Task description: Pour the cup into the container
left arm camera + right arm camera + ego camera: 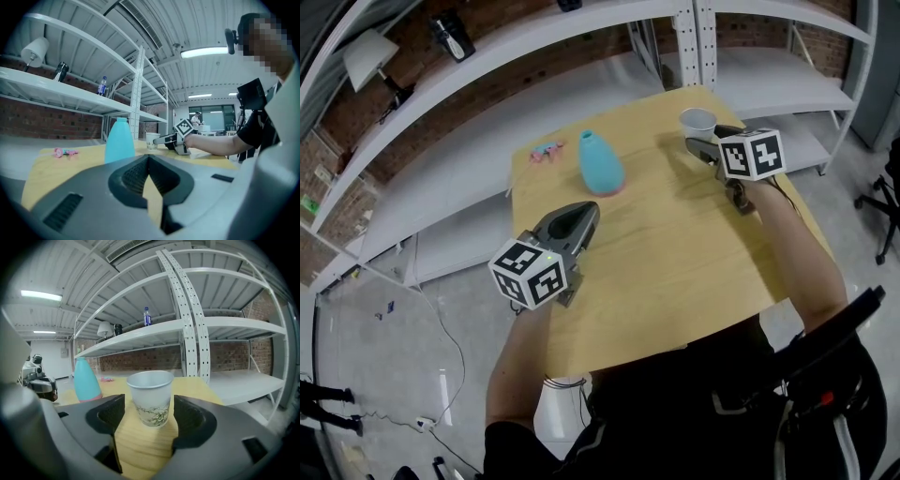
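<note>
At the far corner of a pale wooden desk (675, 244), a white paper cup (697, 122) stands upright between the spread jaws of the right gripper (701, 148), a gap showing on either side of it. Nothing here shows whether the cup holds anything. From overhead the marker cube hides much of those jaws. The left gripper (586, 214) hangs over the near left part of the desk, its jaws pressed together at the tips with nothing between them. Beyond it, well apart from the cup, stands the teal container (600, 162), narrow-necked and upright. A small pink object (547, 150) beside it is too small to identify. White metal shelving (703, 37) backs the desk against a brick wall, and cables trail across the grey floor.
</note>
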`<state>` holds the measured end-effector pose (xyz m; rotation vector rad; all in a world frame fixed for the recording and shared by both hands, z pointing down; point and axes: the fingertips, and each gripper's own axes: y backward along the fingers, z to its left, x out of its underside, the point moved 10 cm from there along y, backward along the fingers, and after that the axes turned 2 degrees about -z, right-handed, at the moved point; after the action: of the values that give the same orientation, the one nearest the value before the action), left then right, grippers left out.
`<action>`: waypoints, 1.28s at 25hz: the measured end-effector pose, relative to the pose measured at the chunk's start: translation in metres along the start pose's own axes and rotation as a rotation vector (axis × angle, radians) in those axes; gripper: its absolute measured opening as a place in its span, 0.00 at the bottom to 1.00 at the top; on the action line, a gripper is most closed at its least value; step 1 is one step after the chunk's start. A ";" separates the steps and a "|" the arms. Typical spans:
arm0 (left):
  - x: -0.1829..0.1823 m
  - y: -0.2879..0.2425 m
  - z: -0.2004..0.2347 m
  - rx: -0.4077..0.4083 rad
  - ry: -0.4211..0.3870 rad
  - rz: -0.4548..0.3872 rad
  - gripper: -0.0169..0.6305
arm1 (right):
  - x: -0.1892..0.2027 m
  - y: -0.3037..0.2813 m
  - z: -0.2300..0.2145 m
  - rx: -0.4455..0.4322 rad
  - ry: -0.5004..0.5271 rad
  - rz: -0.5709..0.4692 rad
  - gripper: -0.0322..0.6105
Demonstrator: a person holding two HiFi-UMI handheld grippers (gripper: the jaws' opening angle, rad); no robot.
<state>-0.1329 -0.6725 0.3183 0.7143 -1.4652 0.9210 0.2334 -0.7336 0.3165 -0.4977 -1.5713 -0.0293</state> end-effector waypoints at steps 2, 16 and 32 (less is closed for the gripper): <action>0.002 0.000 0.001 0.005 0.003 0.007 0.03 | 0.002 0.005 0.003 -0.002 0.003 -0.001 0.53; -0.015 0.039 -0.066 -0.075 0.022 -0.070 0.03 | 0.031 0.102 0.042 -0.026 0.008 -0.072 0.22; 0.008 0.120 -0.280 -0.195 0.014 -0.133 0.03 | 0.066 0.301 0.140 -0.181 0.125 -0.197 0.05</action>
<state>-0.0950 -0.3704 0.3056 0.6504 -1.4537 0.6703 0.2011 -0.3985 0.2840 -0.4712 -1.4966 -0.3498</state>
